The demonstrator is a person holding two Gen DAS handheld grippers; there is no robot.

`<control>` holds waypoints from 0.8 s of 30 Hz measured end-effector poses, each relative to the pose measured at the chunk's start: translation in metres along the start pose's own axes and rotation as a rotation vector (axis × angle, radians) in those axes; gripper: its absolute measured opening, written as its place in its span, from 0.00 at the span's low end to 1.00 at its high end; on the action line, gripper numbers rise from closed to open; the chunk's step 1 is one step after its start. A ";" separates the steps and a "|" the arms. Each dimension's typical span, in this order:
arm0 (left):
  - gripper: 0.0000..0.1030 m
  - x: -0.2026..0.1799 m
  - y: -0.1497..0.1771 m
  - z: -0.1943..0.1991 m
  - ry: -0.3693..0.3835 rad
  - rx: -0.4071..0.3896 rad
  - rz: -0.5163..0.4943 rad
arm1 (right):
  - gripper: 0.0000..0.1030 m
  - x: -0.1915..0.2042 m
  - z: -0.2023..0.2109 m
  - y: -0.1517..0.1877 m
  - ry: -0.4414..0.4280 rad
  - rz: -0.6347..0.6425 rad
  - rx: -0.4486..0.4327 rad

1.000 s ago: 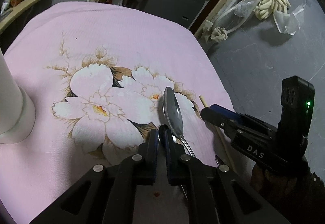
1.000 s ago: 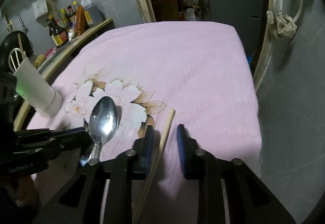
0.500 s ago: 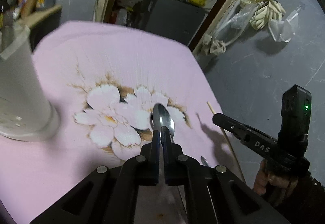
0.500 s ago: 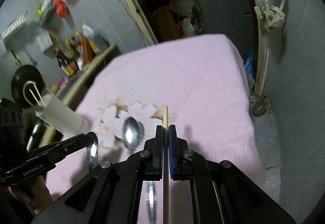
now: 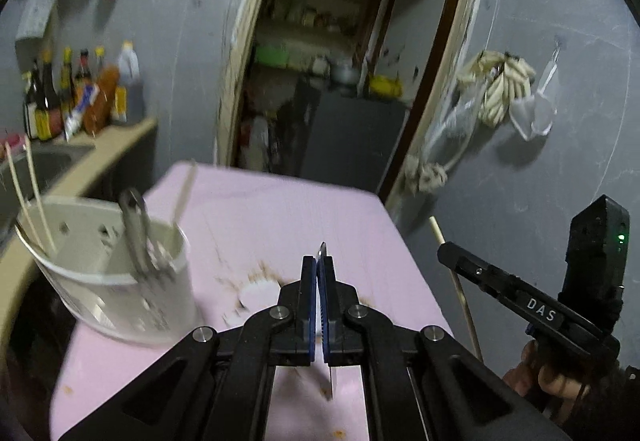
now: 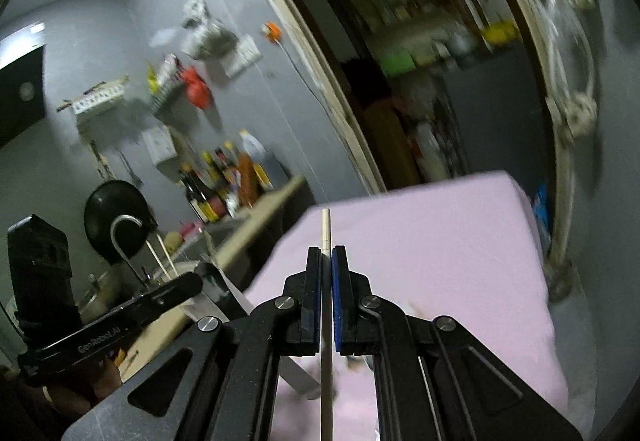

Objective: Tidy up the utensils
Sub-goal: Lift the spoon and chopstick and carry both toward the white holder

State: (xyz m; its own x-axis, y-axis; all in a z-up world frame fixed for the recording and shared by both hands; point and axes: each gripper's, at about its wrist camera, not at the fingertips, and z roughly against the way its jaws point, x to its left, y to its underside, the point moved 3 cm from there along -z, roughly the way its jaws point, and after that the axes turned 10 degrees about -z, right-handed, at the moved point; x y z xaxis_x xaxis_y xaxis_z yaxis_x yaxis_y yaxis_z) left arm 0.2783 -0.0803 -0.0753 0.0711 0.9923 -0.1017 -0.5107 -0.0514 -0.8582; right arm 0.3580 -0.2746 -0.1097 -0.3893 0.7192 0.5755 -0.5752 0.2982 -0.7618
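My left gripper (image 5: 319,261) is shut on a metal spoon (image 5: 322,248), seen edge-on between the blue pads, its handle hanging below. It hovers above the pink flowered tablecloth (image 5: 280,209). A white perforated utensil holder (image 5: 120,281) stands to its left, with chopsticks and a metal utensil inside. My right gripper (image 6: 327,255) is shut on a wooden chopstick (image 6: 326,225) that pokes past the fingertips. In the left wrist view the right gripper (image 5: 442,251) and its chopstick (image 5: 464,297) hover over the table's right edge. In the right wrist view the left gripper (image 6: 196,281) carries the spoon (image 6: 240,301).
A counter (image 5: 112,149) with sauce bottles (image 5: 80,93) runs along the wall at left, with a sink beside it. An open doorway (image 5: 328,81) lies beyond the table's far edge. A person's hand (image 5: 552,381) holds the right gripper.
The right jaws shut on the chopstick. Both grippers rose off the cloth, carrying the spoon and the chopstick, and tilted up. The holder now sits close at the left gripper's left.
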 end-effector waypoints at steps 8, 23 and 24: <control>0.02 0.034 -0.042 0.035 -0.012 -0.084 0.024 | 0.04 0.070 0.004 -0.036 -0.069 0.083 -0.115; 0.02 0.123 -0.096 0.115 -0.067 -0.184 0.052 | 0.04 0.190 -0.049 -0.048 -0.224 0.019 -0.255; 0.02 0.130 -0.098 0.119 -0.072 -0.189 0.055 | 0.04 0.198 -0.054 -0.047 -0.229 0.017 -0.257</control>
State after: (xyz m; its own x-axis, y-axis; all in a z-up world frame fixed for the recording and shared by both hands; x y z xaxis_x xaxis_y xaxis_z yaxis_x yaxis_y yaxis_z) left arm 0.2358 0.0674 0.0550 -0.0173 0.9925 -0.1210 -0.3414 -0.1196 -0.9323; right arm 0.3470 -0.1124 0.0238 -0.5655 0.5744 0.5918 -0.3782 0.4571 -0.8050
